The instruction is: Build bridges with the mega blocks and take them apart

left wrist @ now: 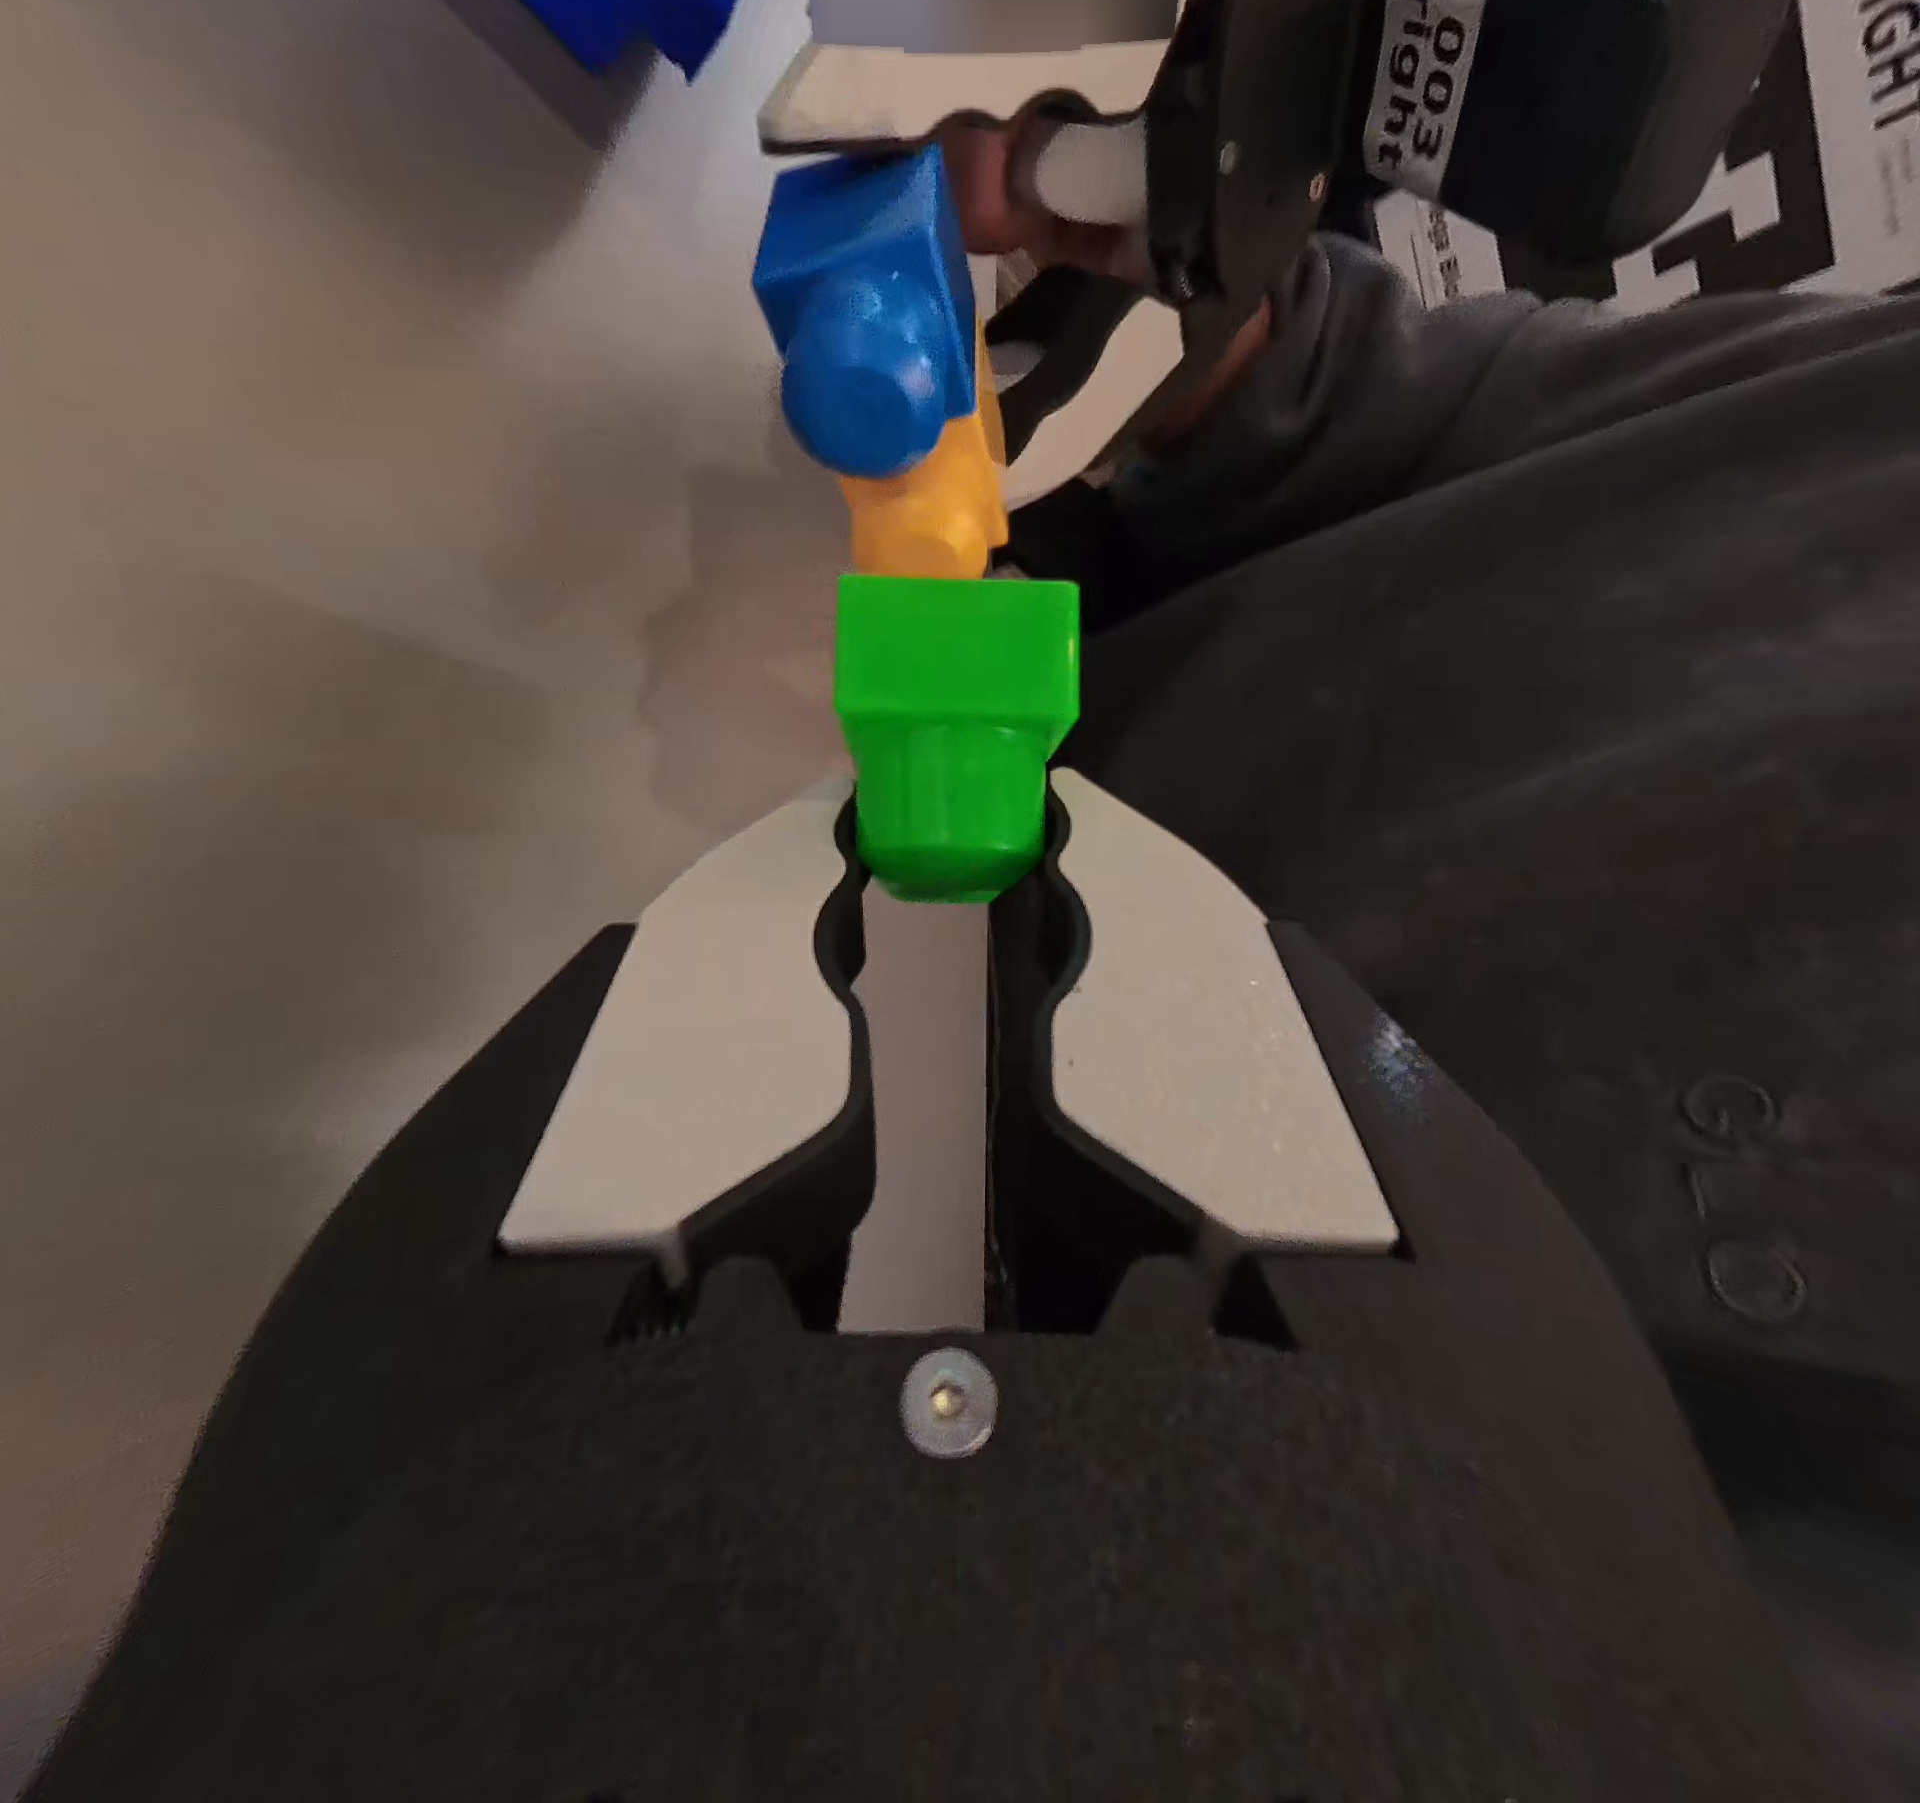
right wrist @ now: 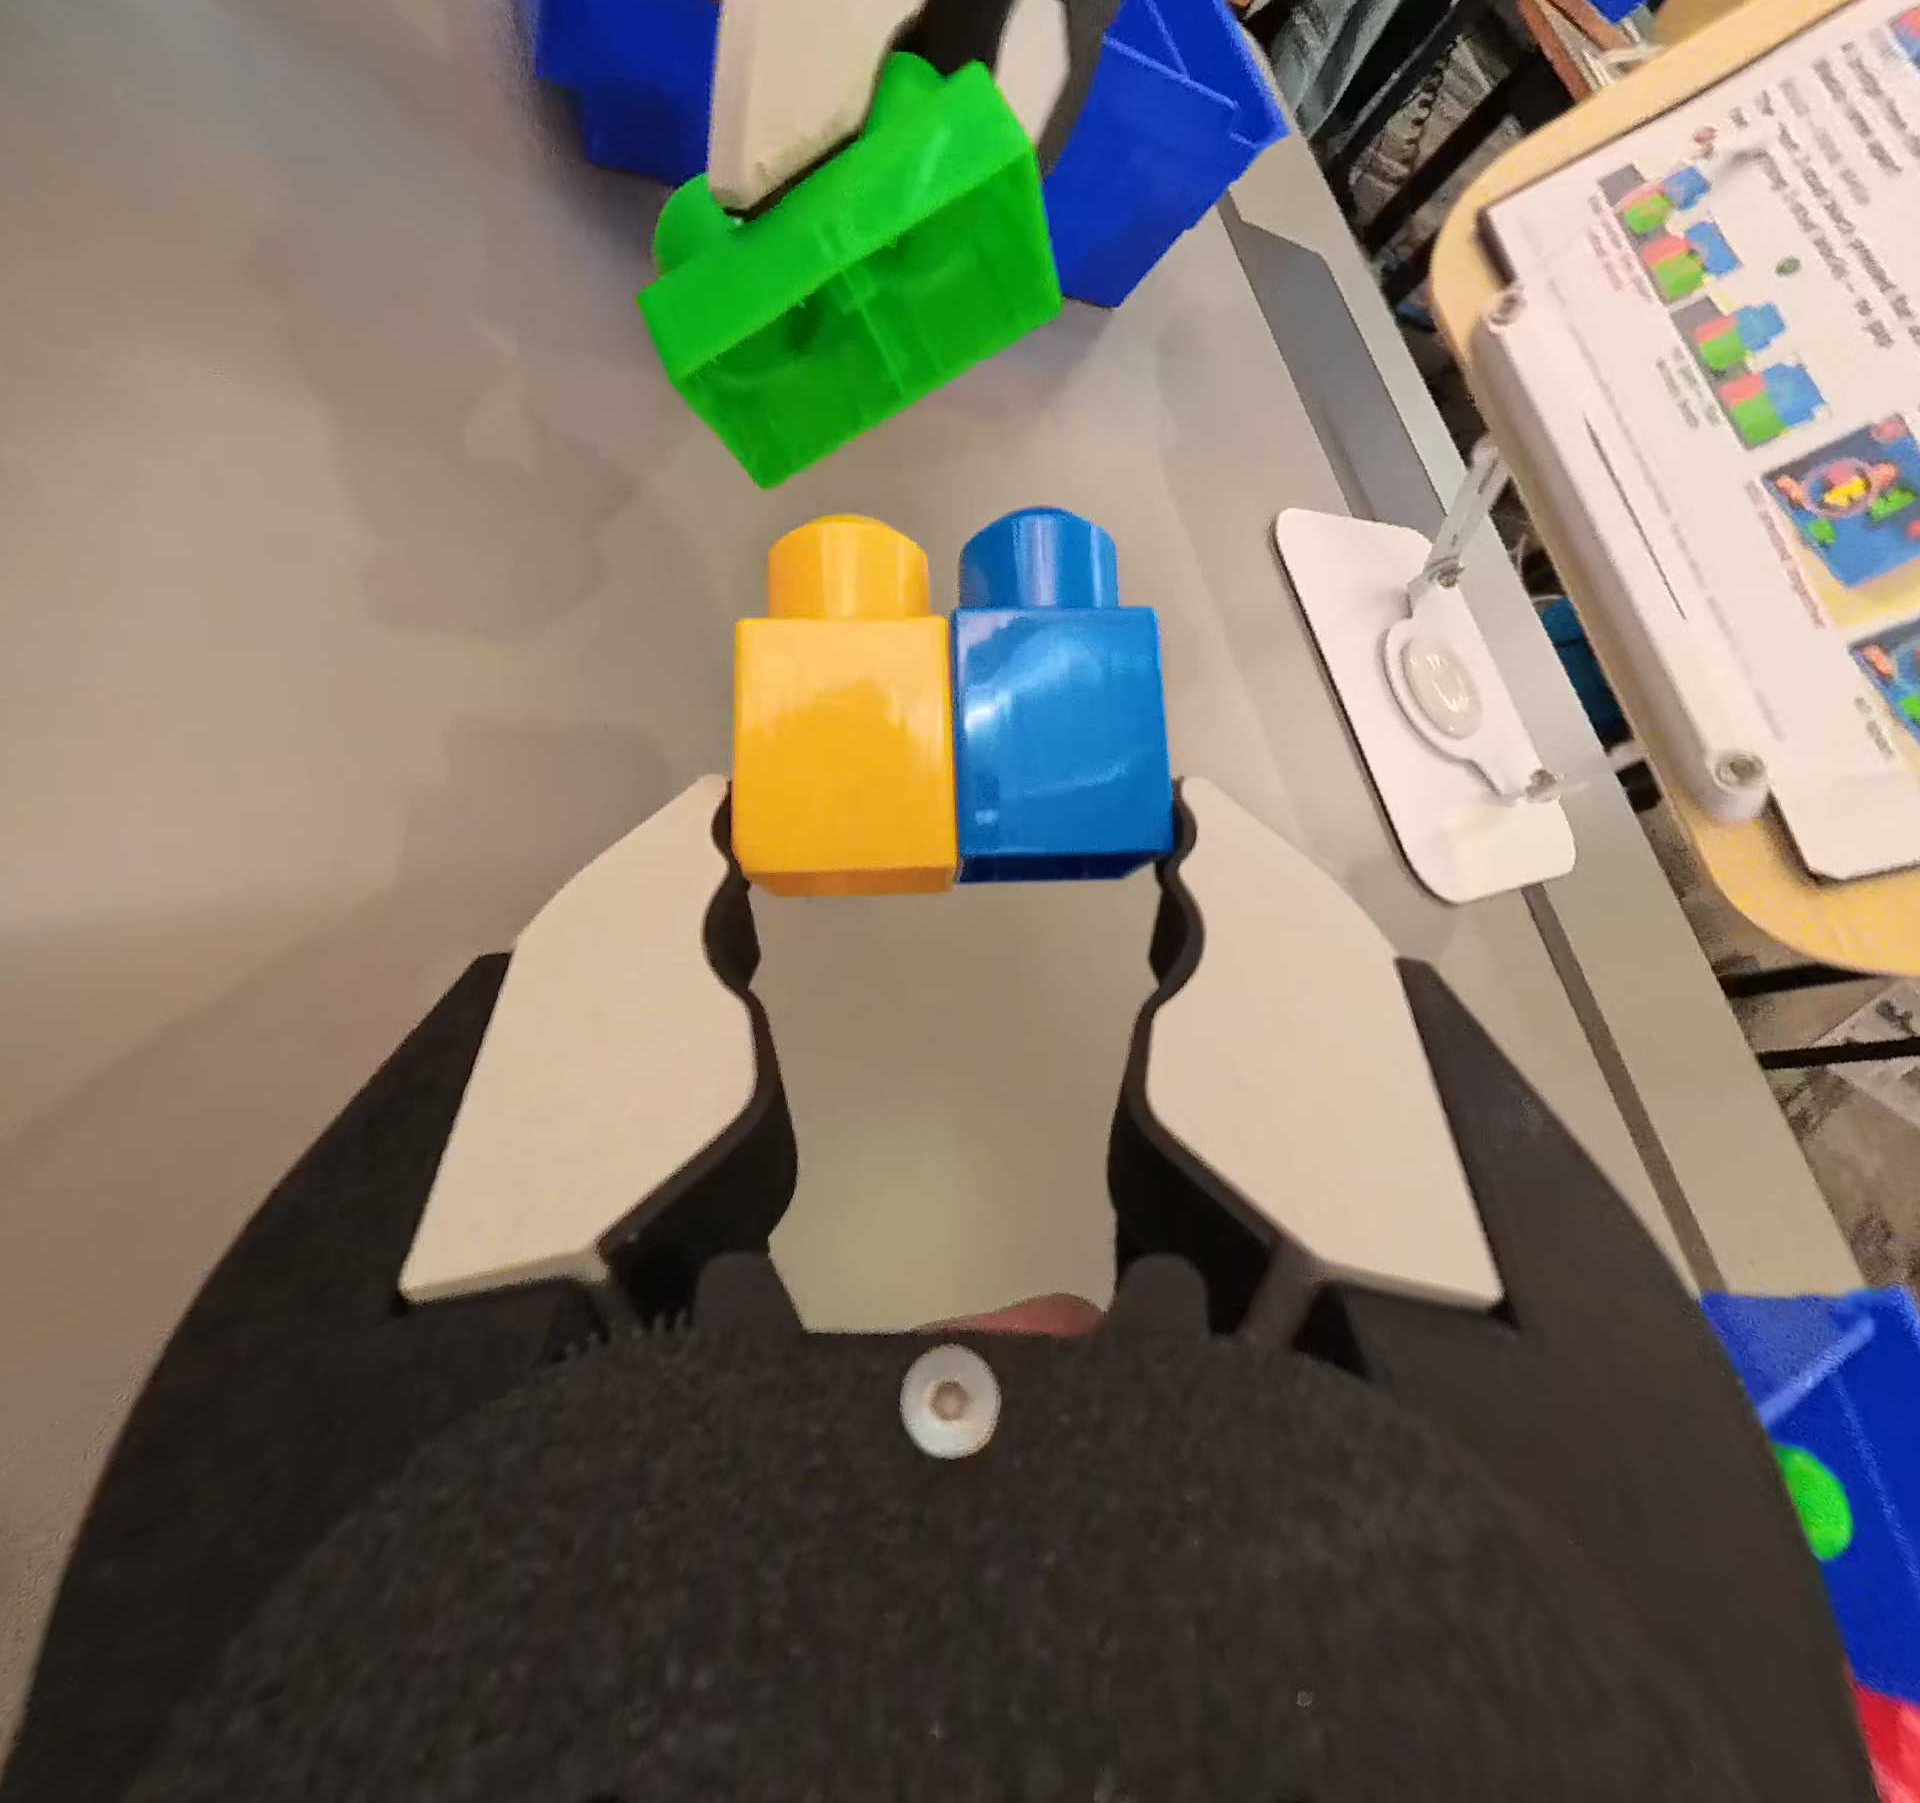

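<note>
Left wrist view: left tool is pinching the green block by a stud, aloft, just beside the yellow block.

Right wrist view: right tool is clamping the yellow block and blue block side by side above the worktop.

Step, judged: capping the bridge or just uncapping it. Capping calls for aligning sockets over both studs.

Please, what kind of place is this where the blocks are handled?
Probably a lab or workshop bench for recording tasks: a plain grey table, blue storage bins at its back, and an illustrated instruction sheet on a stand beside it.
</note>
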The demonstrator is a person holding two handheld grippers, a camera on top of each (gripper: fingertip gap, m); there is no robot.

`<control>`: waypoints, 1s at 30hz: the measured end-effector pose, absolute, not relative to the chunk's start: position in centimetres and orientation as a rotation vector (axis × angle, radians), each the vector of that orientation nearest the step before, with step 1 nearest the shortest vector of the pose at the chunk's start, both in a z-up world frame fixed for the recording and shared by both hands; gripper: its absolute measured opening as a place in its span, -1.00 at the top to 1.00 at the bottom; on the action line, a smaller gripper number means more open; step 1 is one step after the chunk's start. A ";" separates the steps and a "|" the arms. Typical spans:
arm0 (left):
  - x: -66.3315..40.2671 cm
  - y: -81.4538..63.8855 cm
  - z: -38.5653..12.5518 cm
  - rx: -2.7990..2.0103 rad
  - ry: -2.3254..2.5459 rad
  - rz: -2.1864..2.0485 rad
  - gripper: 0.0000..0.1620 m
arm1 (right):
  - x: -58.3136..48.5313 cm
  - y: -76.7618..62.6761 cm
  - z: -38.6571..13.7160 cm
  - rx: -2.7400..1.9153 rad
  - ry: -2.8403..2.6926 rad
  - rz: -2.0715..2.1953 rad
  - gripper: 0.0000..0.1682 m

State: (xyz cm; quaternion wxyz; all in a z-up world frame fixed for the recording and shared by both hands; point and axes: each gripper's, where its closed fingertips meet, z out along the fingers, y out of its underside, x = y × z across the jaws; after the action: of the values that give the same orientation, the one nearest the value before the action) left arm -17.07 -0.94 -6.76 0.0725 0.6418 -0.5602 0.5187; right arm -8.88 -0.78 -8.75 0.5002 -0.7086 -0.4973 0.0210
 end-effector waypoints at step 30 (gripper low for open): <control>-16.7 0.5 -9.4 1.737 -1.694 1.463 0.64 | -12.7 2.0 -10.1 -1.590 -1.502 -0.088 0.12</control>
State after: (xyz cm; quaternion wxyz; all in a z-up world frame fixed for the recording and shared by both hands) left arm -16.73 0.49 -9.38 0.1538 0.6057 -0.5908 0.5103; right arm -12.71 1.97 -10.05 0.4584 -0.6455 -0.6098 -0.0356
